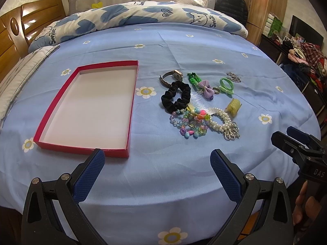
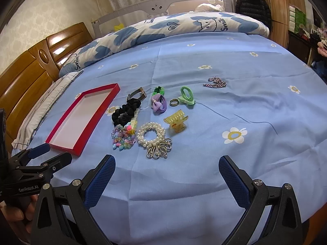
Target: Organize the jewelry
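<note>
An empty red box (image 1: 133, 94) with a white inside lies on the blue sheet, also in the right wrist view (image 2: 98, 118). To its right lies a heap of jewelry: black scrunchie (image 1: 176, 97), watch (image 1: 173, 76), bead bracelets (image 1: 189, 123), pearl bracelet with silver charm (image 1: 221, 120), purple bow (image 1: 205, 86), green hair tie (image 1: 225, 83), yellow claw clip (image 2: 176, 120), ring (image 2: 174, 102) and chain (image 2: 215, 82). My left gripper (image 1: 157, 169) is open and empty, near the bed's front edge. My right gripper (image 2: 166, 175) is open and empty, in front of the pearl bracelet (image 2: 151, 135).
A blue-and-white duvet (image 1: 143, 16) is bunched at the far side of the bed. A wooden headboard (image 1: 12, 36) and pillow (image 1: 18, 75) are at the left. A wardrobe (image 1: 263, 6) and cluttered shelves (image 1: 302, 61) stand at the right.
</note>
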The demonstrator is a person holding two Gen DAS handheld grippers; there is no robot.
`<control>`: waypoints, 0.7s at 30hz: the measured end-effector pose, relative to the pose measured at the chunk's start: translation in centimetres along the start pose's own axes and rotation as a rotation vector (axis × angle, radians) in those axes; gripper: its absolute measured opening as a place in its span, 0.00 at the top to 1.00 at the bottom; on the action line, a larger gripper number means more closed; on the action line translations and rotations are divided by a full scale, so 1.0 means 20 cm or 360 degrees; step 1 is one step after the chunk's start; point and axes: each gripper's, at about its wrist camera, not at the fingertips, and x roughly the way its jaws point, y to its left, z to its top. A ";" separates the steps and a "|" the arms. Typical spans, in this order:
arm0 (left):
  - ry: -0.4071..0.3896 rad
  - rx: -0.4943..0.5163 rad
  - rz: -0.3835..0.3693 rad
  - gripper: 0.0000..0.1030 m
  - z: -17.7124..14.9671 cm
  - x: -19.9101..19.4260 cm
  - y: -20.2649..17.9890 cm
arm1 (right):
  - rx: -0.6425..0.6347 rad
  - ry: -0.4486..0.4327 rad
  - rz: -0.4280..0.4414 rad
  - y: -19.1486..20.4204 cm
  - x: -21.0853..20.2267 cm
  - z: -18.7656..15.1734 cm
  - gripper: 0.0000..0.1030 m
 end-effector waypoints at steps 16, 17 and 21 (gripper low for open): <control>0.0029 -0.0043 -0.0053 0.00 0.11 0.09 0.04 | 0.0054 0.0069 0.0089 -0.06 0.11 0.04 0.04; 0.0027 -0.0042 -0.0053 0.00 0.14 0.10 0.04 | 0.0056 0.0066 0.0092 -0.07 0.12 0.05 0.04; 0.0015 -0.0031 -0.0063 0.02 0.23 0.16 0.03 | 0.0086 0.0081 0.0120 -0.11 0.18 0.11 0.12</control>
